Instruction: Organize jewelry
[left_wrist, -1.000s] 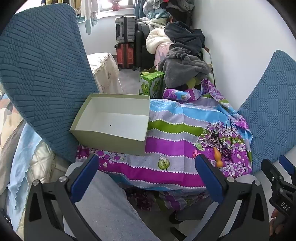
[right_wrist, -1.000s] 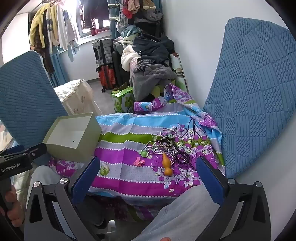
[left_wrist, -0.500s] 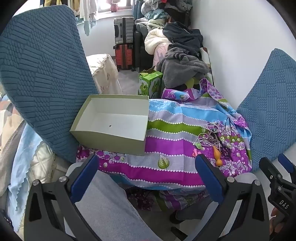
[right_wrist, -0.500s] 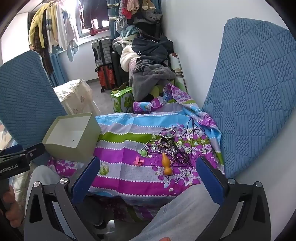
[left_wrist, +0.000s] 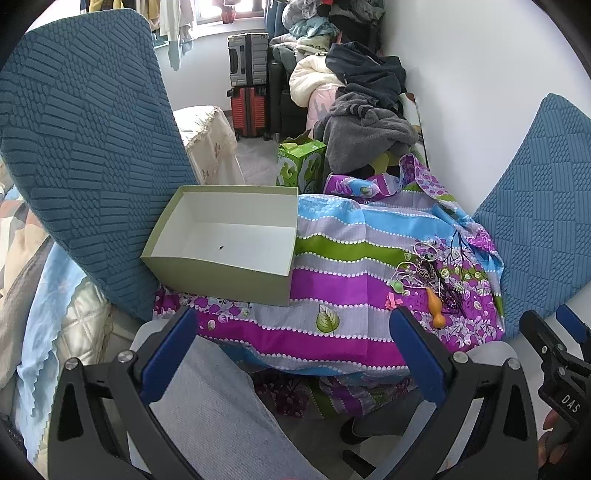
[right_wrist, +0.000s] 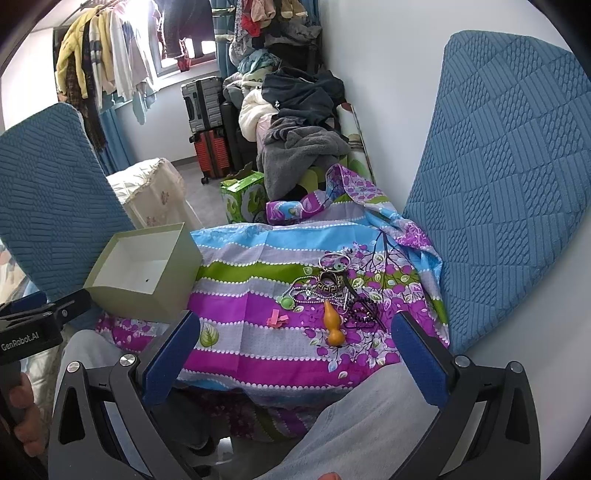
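**Both claws wide, jewelry waiting on the cloth**

While you held both tools back over your knees, your left gripper (left_wrist: 291, 343) stood wide apart, its 2 blue pads clear of everything, with nothing between them but your grey trouser leg (left_wrist: 218, 410) below. Your right gripper (right_wrist: 295, 347) was just as wide and gripped nothing.

Ahead of you lay the striped floral cloth (right_wrist: 258, 295), draped over a low surface between 2 blue textured cushions (right_wrist: 509, 177). On the left end of that cloth sat the pale green box (left_wrist: 225, 240), lid off, white inside, with only a tiny dark speck on its floor. Its left side rested against the left cushion (left_wrist: 85, 147).

Well apart from the box, on the right part of the cloth, sat the jewelry pile (right_wrist: 332, 288): a tangle of bead chains, a metal bangle (right_wrist: 334, 260) at the far edge, a dark patterned ring-shaped piece in the middle, and dark beads on the right. An orange gourd-shaped pendant (right_wrist: 332, 325) lay at the near edge of the pile, touching it. A round green piece (right_wrist: 286, 302) lay at the left end of the chains, and a small pink clip (right_wrist: 277, 318) lay alone just left of the gourd.

Your right tool's tip showed at the lower right of the left wrist view, and your left tool's body at the lower left of the right wrist view, neither touching the cloth.
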